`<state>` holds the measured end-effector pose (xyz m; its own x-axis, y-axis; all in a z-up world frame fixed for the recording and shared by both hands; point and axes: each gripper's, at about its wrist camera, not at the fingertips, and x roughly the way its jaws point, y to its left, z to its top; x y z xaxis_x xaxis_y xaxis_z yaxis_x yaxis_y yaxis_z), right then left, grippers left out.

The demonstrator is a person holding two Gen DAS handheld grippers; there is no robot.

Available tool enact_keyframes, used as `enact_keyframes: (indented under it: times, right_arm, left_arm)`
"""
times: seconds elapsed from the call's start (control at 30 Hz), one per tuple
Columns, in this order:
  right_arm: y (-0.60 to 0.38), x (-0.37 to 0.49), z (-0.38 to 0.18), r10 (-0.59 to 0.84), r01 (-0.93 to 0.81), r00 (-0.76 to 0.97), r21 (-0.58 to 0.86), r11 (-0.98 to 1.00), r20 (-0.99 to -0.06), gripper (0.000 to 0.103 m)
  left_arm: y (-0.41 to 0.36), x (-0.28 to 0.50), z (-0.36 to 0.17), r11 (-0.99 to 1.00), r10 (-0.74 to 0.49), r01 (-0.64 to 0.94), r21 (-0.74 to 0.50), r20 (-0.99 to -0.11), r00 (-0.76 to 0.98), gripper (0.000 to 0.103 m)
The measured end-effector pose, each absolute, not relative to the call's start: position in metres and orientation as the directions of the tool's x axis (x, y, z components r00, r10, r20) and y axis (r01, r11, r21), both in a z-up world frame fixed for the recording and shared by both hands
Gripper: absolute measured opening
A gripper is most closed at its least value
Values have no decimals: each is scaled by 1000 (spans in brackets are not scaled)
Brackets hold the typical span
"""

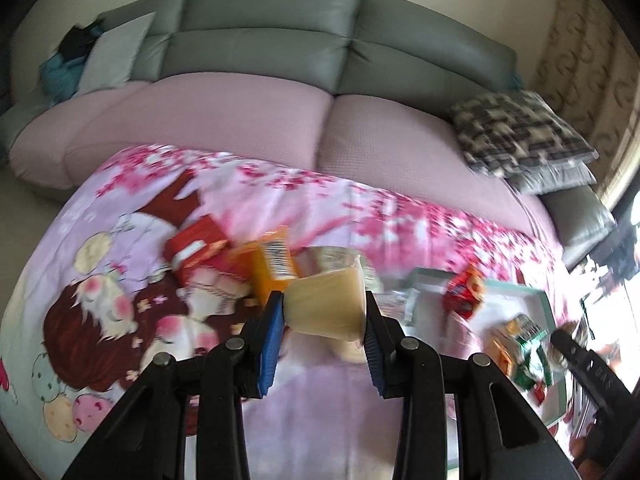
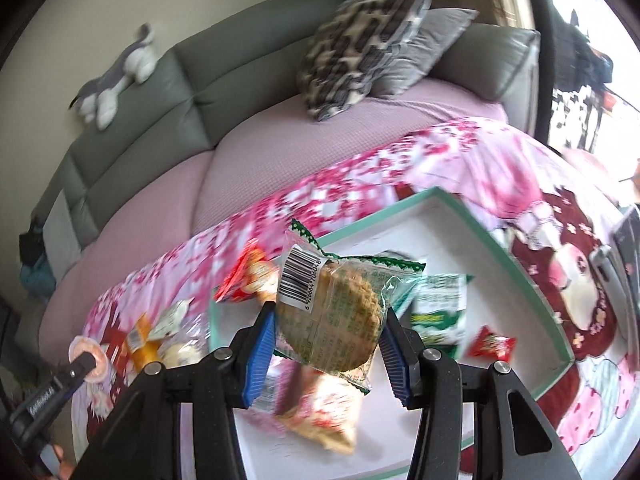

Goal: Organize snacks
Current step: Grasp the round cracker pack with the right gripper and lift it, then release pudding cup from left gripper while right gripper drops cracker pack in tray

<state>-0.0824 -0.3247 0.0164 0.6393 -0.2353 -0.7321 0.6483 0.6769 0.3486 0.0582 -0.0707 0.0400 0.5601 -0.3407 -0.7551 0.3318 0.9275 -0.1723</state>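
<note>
My left gripper is shut on a pale yellow jelly cup, held tilted above the flowered cloth. Behind it lies a heap of loose snacks: a red box and an orange packet. My right gripper is shut on a clear, green-edged packet with a round biscuit, which hangs over the white tray with the teal rim. In the tray lie a green packet, a red sweet and a pink packet. A red packet rests at its corner.
The table wears a pink cartoon cloth and stands before a grey sofa with a pink seat cover. A patterned cushion and a grey one lie at the sofa's end. A plush toy sits on the backrest.
</note>
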Motion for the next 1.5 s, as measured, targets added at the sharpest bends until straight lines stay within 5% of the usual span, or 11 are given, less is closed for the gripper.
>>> enact_keyframes:
  times: [0.43, 1.5]
  right_arm:
    - [-389, -106, -7, -269, 730, 589, 358, 582, -762, 52]
    - [-412, -94, -34, -266, 744, 565, 343, 573, -781, 53]
  left_arm:
    - [-168, 47, 8, 855, -363, 513, -74, -791, 492, 38]
    - [-239, 45, -34, 800, -322, 600, 14, -833, 449, 39]
